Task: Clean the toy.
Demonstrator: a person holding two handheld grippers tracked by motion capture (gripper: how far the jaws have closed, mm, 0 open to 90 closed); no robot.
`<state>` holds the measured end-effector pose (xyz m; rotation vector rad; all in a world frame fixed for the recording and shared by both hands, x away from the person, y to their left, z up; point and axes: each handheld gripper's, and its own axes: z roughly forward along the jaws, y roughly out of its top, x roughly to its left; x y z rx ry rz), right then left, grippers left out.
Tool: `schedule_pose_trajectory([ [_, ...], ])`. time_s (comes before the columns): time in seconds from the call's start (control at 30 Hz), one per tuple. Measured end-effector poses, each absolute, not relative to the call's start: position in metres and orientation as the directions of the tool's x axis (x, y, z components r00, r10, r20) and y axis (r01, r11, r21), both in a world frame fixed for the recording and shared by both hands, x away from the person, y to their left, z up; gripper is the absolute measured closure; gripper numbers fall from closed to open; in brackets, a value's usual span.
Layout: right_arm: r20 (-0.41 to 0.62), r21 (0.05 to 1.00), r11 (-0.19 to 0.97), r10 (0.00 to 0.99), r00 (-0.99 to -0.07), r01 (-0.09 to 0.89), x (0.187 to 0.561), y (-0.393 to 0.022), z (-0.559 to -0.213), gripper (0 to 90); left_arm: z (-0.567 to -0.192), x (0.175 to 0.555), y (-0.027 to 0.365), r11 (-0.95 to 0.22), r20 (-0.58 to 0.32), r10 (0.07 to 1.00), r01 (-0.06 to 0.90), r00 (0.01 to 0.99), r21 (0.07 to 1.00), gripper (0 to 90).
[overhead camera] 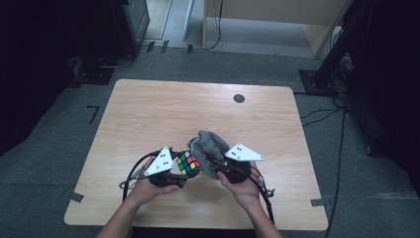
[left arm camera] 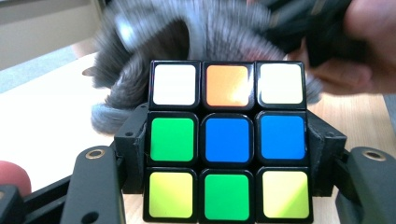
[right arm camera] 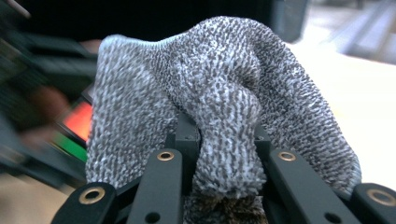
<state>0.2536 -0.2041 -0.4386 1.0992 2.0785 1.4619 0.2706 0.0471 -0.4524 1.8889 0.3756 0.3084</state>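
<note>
Gripping a cube over the worktop's near edge, the left tool is facing the right tool, which is pinching a grey cloth touching it.

Both forearms come in from the bottom edge of the high view and angle toward each other, meeting at lower centre of the frame. The left hand wraps the left claw from below, its grey three-cornered plate tilted up and its jaws clamped part-way apart on what they hold. The right hand grips the right claw (plate facing upward, cable trailing behind the wrist), jaws pinched tight together and pointing toward the left claw, tips just beside it.
</note>
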Motion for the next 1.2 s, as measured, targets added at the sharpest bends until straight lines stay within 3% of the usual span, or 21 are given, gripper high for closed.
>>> schedule_pose_trajectory([
  [0.2, 0.150, 0.899, 0.149, 0.779, -0.609, 0.411, 0.256, -0.211, -0.442, 75.1, -0.453, 0.273, 0.047, -0.337, 0.042, 0.437, 0.121, 0.898, 0.934, 34.1],
  [0.33, 0.164, 0.944, 0.094, 0.700, -0.695, 0.317, 0.240, -0.207, -0.416, 74.6, -0.456, 0.271, 0.040, -0.357, 0.048, 0.432, 0.122, 0.901, 0.926, 34.0],
  [0.43, 0.198, 0.940, 0.077, 0.668, -0.717, 0.332, 0.237, -0.200, -0.414, 74.3, -0.456, 0.270, 0.039, -0.340, 0.030, 0.421, 0.127, 0.906, 0.932, 34.0],
  [0.67, 0.213, 0.916, 0.090, 0.716, -0.665, 0.391, 0.247, -0.203, -0.433, 74.6, -0.453, 0.272, 0.047, -0.299, -0.001, 0.414, 0.137, 0.910, 0.944, 34.0],
  [0.73, 0.168, 0.896, 0.146, 0.764, -0.624, 0.420, 0.253, -0.205, -0.443, 74.7, -0.453, 0.275, 0.052, -0.269, -0.024, 0.419, 0.150, 0.907, 0.951, 34.1],
  [0.83, 0.172, 0.888, 0.141, 0.781, -0.600, 0.438, 0.254, -0.207, -0.447, 74.7, -0.454, 0.276, 0.052, -0.292, -0.006, 0.440, 0.149, 0.898, 0.945, 34.1],
  [1.07, 0.195, 0.943, 0.044, 0.729, -0.656, 0.329, 0.236, -0.205, -0.420, 74.3, -0.458, 0.272, 0.041, -0.329, 0.013, 0.424, 0.141, 0.905, 0.934, 34.1],
  [1.2, 0.218, 0.931, 0.050, 0.720, -0.659, 0.363, 0.237, -0.199, -0.425, 74.3, -0.454, 0.271, 0.043, -0.307, -0.006, 0.403, 0.142, 0.915, 0.941, 34.1],
])
